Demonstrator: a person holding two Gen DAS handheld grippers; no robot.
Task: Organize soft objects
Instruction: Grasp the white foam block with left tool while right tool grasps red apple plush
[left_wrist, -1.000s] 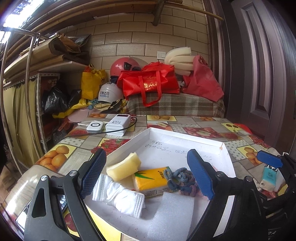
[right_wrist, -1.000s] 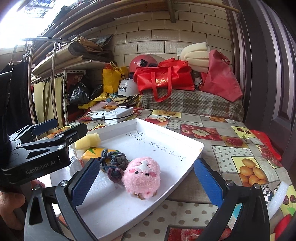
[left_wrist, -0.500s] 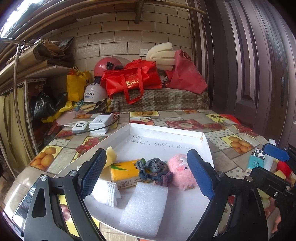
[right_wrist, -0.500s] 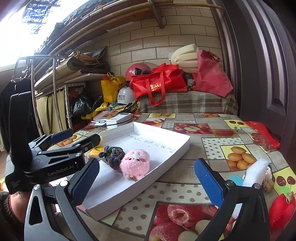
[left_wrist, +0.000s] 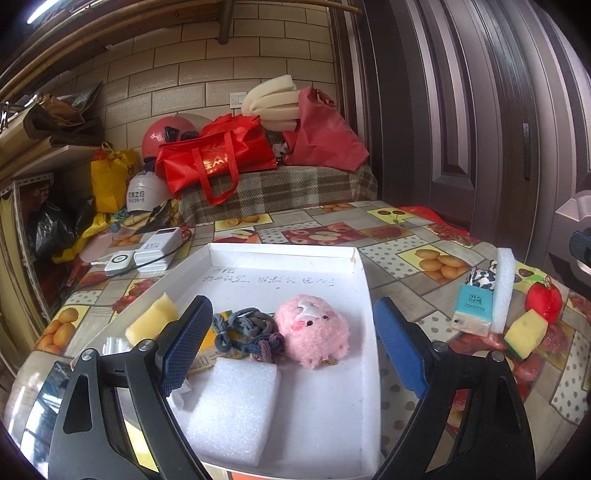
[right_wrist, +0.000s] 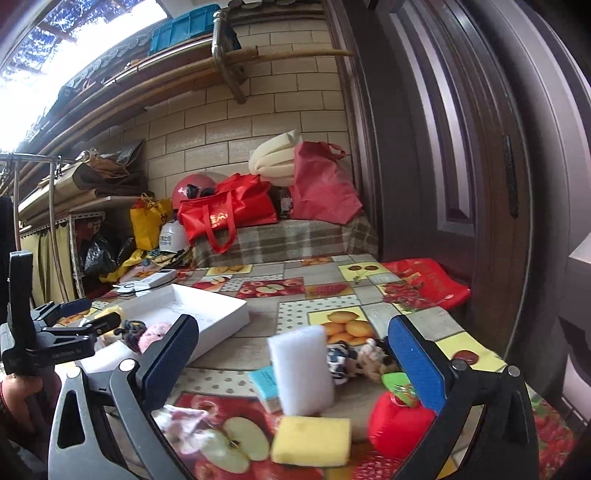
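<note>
You've got the pink plush, hair ties and foam pad in the white tray, but with both claws apart and empty, the sponge, foam block and tissue pack wait on the bench.

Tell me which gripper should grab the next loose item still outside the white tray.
Right. The right gripper is open right over the loose pile: foam block, yellow sponge, red toy. The left gripper hangs over the tray.

We see a tiled wall, a dark door, a plaid bench, shelves and daylight overhead.
</note>
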